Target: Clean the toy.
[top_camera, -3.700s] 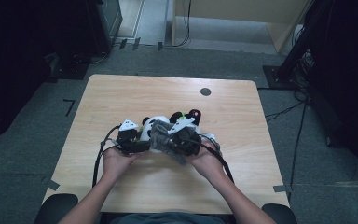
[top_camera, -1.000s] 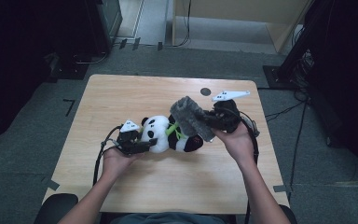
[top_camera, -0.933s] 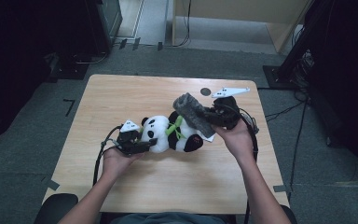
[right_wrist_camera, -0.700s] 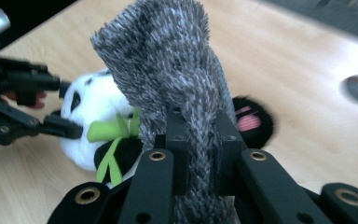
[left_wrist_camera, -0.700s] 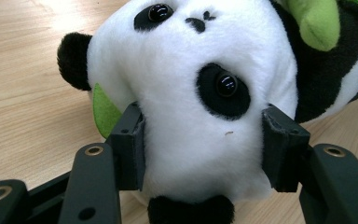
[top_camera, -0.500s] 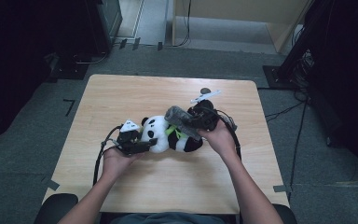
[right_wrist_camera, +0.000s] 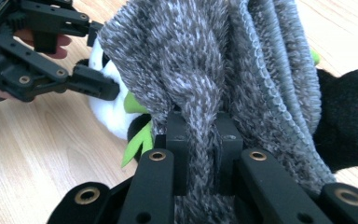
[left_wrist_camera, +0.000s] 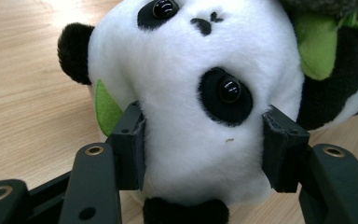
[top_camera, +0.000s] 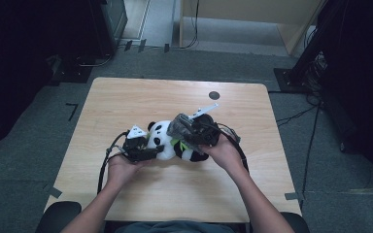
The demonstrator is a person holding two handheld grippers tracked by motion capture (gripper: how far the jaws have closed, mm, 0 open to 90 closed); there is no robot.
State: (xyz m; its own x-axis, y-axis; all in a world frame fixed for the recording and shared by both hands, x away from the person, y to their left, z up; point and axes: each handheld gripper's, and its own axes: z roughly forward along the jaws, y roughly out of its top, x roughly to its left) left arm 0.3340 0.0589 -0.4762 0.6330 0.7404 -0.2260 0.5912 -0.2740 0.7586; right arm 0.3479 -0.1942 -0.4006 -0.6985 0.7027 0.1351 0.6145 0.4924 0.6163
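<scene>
A black-and-white plush panda [top_camera: 167,141] with green trim lies on the wooden table [top_camera: 126,102]. My left gripper [top_camera: 148,148] is shut on the panda's white head [left_wrist_camera: 191,107], one pad on each side of the face. My right gripper [top_camera: 184,131] is shut on a fold of grey knitted cloth [right_wrist_camera: 214,74], which drapes over the panda's body [right_wrist_camera: 340,121]. In the high view the grey cloth [top_camera: 179,124] sits on top of the panda, with the right hand just behind it. The left gripper [right_wrist_camera: 93,84] also appears at the upper left of the right gripper view.
A small dark round mark [top_camera: 214,95] sits near the table's far edge. Cables [top_camera: 104,162] trail from both grippers toward the person. Dark equipment and a grey floor surround the table.
The right gripper has come down and leftward with the grey cloth, from above the table's right part onto the panda. The left gripper has kept still on the panda's head.
</scene>
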